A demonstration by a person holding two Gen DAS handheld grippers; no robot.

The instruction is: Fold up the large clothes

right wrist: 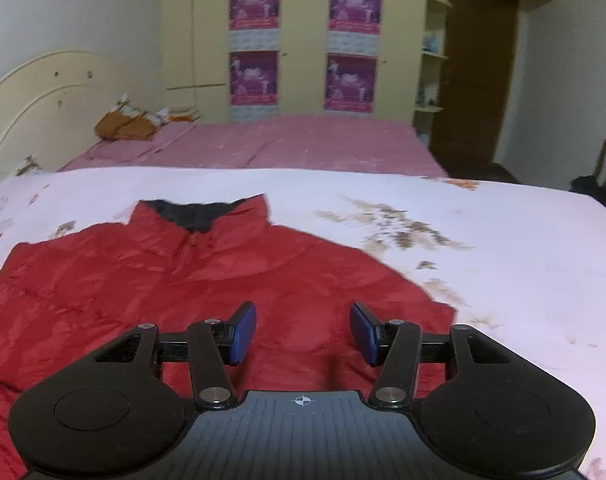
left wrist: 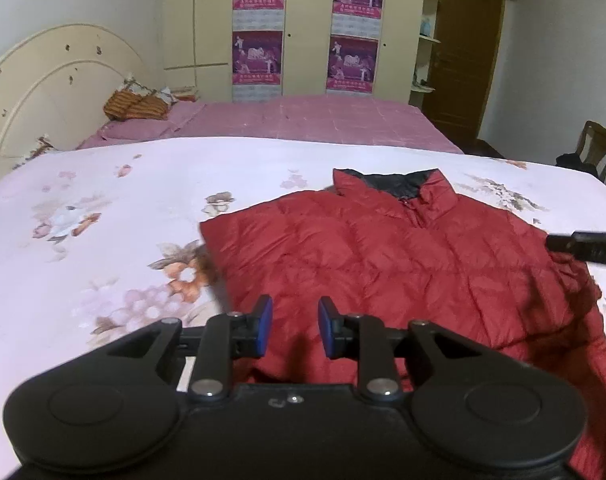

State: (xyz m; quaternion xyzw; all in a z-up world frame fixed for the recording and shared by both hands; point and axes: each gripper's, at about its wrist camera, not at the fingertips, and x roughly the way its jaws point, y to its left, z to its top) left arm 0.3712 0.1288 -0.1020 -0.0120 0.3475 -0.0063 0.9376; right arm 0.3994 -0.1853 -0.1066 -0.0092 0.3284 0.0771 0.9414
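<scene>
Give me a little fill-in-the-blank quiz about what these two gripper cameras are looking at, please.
1. The puffy jacket spread on the floral bedsheet is ____ in colour.
2. The inside of the jacket's collar is ____.
3. Between the blue pads of the right gripper, nothing is held; its jaws stand ____.
4. The wardrobe behind the bed carries ____ purple posters.

Missing words: red; black; open; four
</scene>
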